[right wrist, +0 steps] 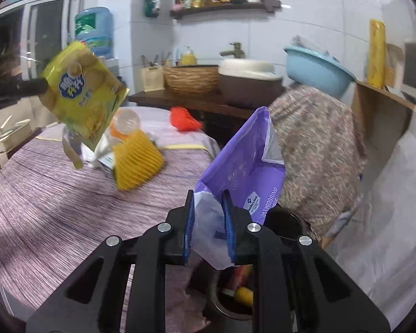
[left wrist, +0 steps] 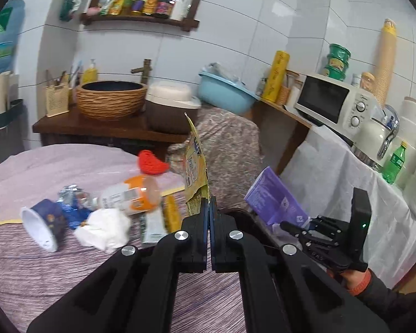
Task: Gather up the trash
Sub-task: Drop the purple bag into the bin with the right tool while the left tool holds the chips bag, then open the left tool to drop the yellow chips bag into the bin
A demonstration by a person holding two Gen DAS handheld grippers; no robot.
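Note:
My left gripper (left wrist: 209,202) is shut on a yellow snack wrapper (left wrist: 197,163), which stands edge-on above its fingers; the same wrapper (right wrist: 81,94) hangs flat at the upper left of the right wrist view. My right gripper (right wrist: 208,216) is shut on a purple and white plastic bag (right wrist: 244,166), seen also as the purple bag (left wrist: 274,199) beside the left one. Under the bag is a dark bin (right wrist: 235,291) with trash inside. On the purple tablecloth (left wrist: 41,263) lie a blue cup (left wrist: 43,222), white tissue (left wrist: 105,227), an orange-labelled bottle (left wrist: 130,191) and a yellow ridged piece (right wrist: 137,161).
A red knitted item (left wrist: 152,162) lies at the table's far edge. A patterned covered chair (left wrist: 230,149) stands behind the bin. A woven-sided basin (left wrist: 111,98), brown pot (left wrist: 169,111) and blue basin (left wrist: 227,91) sit on the far counter; a toaster oven (left wrist: 335,102) stands right.

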